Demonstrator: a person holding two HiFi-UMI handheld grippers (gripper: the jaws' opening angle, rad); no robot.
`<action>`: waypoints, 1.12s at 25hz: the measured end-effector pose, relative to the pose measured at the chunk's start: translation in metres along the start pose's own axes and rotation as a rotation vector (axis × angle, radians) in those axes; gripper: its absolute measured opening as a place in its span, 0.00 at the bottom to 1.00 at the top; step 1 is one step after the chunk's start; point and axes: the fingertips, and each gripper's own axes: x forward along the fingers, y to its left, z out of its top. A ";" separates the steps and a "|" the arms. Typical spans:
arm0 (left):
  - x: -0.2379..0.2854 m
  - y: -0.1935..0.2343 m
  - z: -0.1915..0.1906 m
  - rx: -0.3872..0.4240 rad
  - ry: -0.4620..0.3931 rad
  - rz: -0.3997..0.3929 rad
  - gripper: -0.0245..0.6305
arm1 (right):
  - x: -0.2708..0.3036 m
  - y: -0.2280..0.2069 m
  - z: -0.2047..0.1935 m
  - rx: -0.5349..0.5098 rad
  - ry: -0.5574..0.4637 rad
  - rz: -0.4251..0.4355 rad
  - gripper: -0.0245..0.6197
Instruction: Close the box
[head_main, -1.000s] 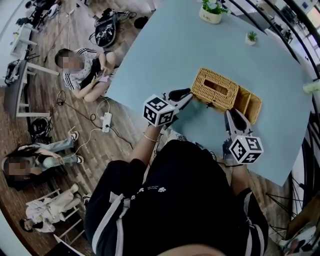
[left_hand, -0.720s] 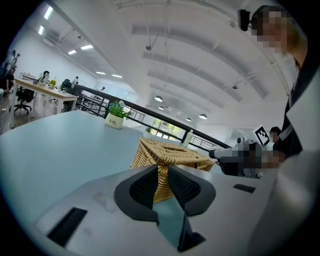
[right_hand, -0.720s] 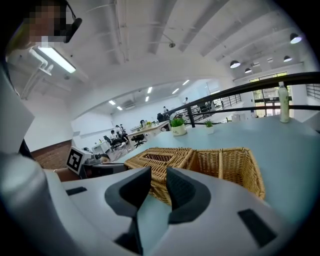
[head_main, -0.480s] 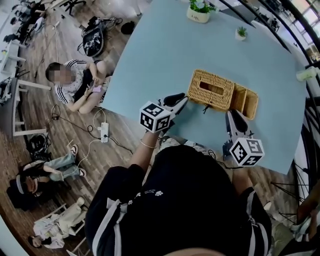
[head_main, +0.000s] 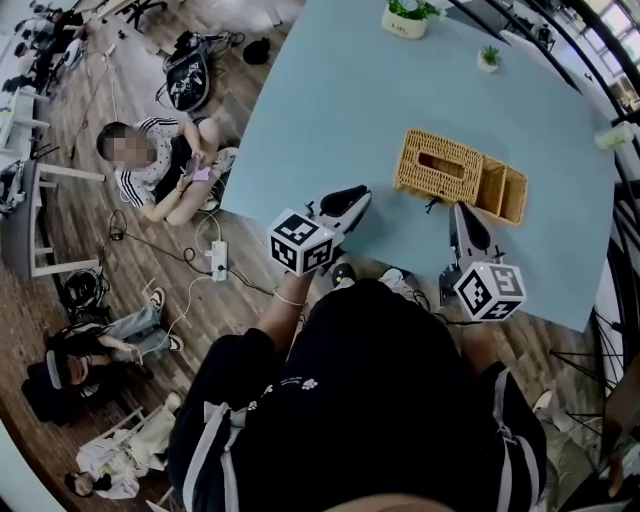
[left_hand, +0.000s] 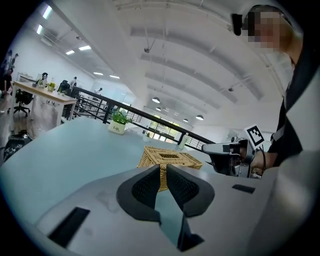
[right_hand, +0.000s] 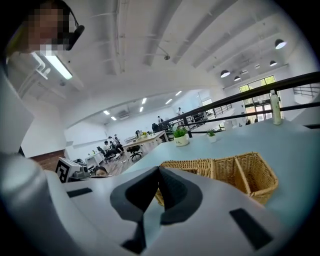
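The wicker box (head_main: 447, 170) lies on the light blue table (head_main: 340, 100), a slotted woven lid over its left part and open compartments (head_main: 500, 192) at its right end. My left gripper (head_main: 355, 195) hovers near the table's near edge, a short way left of the box and apart from it. Its jaws are closing, with a narrow gap and nothing between them (left_hand: 163, 170). My right gripper (head_main: 460, 212) points at the box's near side with its jaws shut on nothing (right_hand: 159, 171). Each gripper view shows the box ahead (left_hand: 170, 157) (right_hand: 200, 167).
Two potted plants (head_main: 405, 18) (head_main: 488, 57) stand at the table's far side and a bottle (head_main: 617, 135) at its right edge. People sit on the wooden floor to the left (head_main: 150, 160), near a power strip (head_main: 217, 258) and cables.
My left gripper has drawn back from the box's left end toward the table's near edge. The right gripper stays by the box's near side.
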 end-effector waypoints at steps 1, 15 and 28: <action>-0.004 -0.002 0.002 0.012 -0.004 0.002 0.10 | 0.000 0.004 0.000 0.001 -0.005 0.006 0.04; -0.038 -0.020 0.036 0.077 -0.121 -0.054 0.07 | 0.003 0.035 0.003 -0.010 -0.039 0.040 0.04; -0.028 -0.028 0.046 0.111 -0.123 -0.075 0.08 | 0.000 0.031 0.007 -0.022 -0.036 0.035 0.04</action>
